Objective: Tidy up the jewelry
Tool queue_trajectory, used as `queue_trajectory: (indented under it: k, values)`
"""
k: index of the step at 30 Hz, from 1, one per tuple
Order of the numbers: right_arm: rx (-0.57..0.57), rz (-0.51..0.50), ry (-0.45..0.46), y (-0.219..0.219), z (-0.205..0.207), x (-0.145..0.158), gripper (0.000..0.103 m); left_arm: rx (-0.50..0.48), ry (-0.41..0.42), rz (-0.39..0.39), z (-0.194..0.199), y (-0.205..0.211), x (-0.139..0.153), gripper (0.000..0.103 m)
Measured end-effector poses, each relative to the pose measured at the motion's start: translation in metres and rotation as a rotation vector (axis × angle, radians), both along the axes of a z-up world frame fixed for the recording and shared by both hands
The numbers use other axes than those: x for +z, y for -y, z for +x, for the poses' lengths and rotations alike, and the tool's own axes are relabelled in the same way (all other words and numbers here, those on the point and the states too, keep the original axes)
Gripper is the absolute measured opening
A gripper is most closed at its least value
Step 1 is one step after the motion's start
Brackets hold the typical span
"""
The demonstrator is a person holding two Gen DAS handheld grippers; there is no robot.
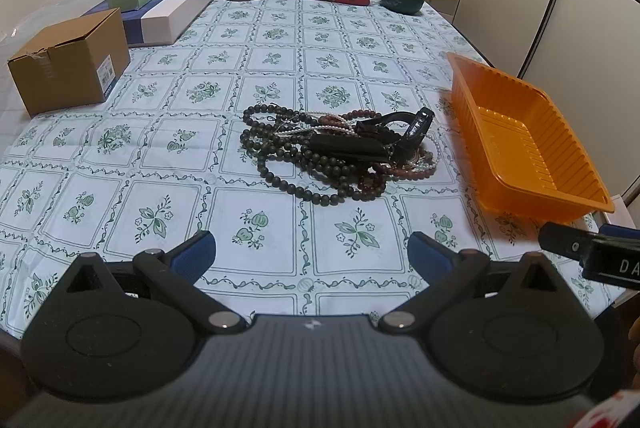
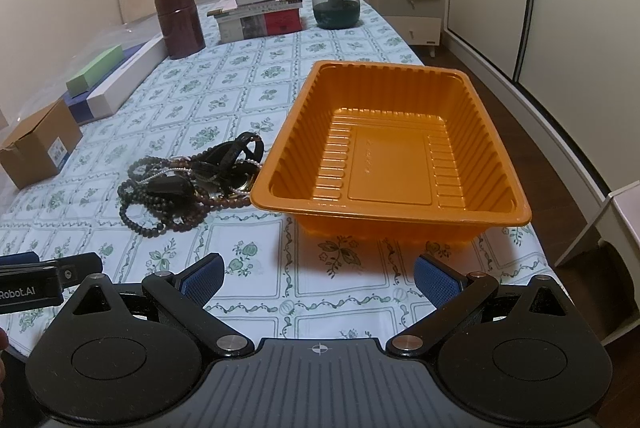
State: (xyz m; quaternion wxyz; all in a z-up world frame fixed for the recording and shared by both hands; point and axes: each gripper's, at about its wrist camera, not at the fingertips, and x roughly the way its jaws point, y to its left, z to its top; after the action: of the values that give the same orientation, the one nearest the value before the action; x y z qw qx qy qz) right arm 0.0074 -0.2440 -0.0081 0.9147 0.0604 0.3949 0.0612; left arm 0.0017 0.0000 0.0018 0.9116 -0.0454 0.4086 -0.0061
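Currently, left gripper point(image 1: 312, 252): fingers spread wide, holding nothing, low over the table point(image 1: 120, 156).
Right gripper point(image 2: 318, 278): also spread apart, empty, facing the orange tray point(image 2: 500, 216).
Jewelry pile point(image 1: 340, 152): tangled bead strands and dark straps on the floral cloth, just beside the tray's left wall.
Cardboard box point(image 1: 68, 62): far left, well apart.

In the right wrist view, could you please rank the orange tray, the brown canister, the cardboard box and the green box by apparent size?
1. orange tray, though it is nearest
2. cardboard box and brown canister: too alike to rank
3. green box
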Motion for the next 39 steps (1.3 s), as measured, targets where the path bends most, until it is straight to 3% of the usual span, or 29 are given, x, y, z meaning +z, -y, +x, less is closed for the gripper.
queue_trajectory:
  k: [39]
  values:
    - [-0.005, 0.007, -0.001, 0.0036, -0.0005, -0.0015, 0.100, -0.002, 0.001, -0.009, -0.0004, -0.0023, 0.0008, 0.101]
